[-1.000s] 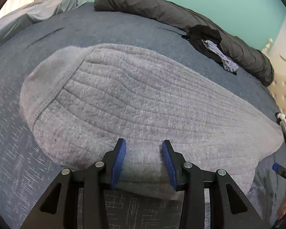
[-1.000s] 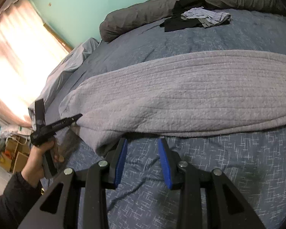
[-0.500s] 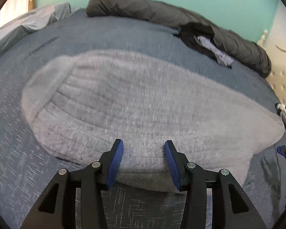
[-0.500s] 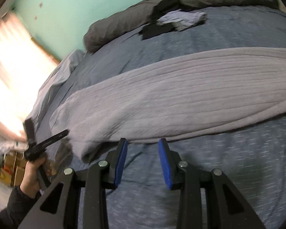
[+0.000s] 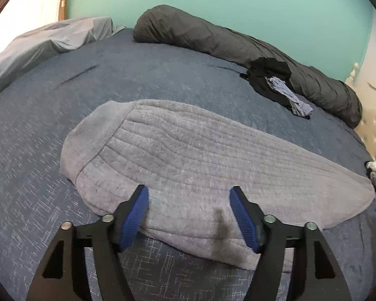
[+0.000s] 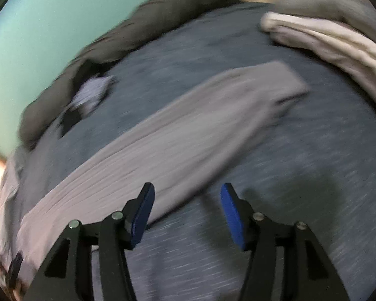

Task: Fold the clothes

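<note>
Right now, nearest first:
Left gripper (image 5: pixel 189 214): jaws opening, nothing pinched; the near hem of the grey garment (image 5: pixel 200 165) lies between and just under them.
Right gripper (image 6: pixel 185 212): jaws opening too, empty, over the blue bed cover (image 6: pixel 300 175), with the garment's edge passing just beyond the left jaw; this view is blurred.
Garment: folded lengthwise into a long ribbed strip, flat on the bed, running away from both sets of jaws.
Handling: looks thick, soft and limp, likely fairly heavy for cloth; not slippery or fragile; it should sag if lifted at one spot.
Where to hold: I'd judge the two end corners, both layers together.
Beyond: dark rolled duvet (image 5: pixel 238 47) with small clothes (image 5: pixel 285 87) well past the jaws.
</note>
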Demonstrator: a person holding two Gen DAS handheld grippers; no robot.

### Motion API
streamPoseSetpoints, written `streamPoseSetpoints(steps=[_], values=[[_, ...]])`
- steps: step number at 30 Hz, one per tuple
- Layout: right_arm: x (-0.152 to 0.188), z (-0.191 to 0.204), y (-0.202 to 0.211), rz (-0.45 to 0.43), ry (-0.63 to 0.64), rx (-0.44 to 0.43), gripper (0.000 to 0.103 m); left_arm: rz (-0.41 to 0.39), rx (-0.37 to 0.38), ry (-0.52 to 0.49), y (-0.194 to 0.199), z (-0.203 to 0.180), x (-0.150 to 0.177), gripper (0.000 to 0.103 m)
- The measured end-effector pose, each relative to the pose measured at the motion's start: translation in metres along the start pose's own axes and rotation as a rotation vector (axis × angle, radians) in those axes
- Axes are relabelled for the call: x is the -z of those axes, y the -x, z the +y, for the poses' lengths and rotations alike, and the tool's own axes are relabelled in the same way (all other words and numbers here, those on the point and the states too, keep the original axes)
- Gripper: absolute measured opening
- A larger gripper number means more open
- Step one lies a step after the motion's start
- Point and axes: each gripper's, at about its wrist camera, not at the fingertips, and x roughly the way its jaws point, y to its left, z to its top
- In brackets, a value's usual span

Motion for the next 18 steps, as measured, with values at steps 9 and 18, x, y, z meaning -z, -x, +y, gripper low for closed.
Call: streamPoseSetpoints(steps=[9, 18], values=[[-0.039, -0.056, -0.018, -0.041, -0.147, 0.001, 0.061, -0.024, -0.038, 0.006, 0.0, -0.001, 0.001, 0.077], [-0.056, -0.065, -0.049, -0.036, -0.182, -0.027, 0.063, -0.026, -0.042, 0.007, 0.002, 0.002, 0.002, 0.077]])
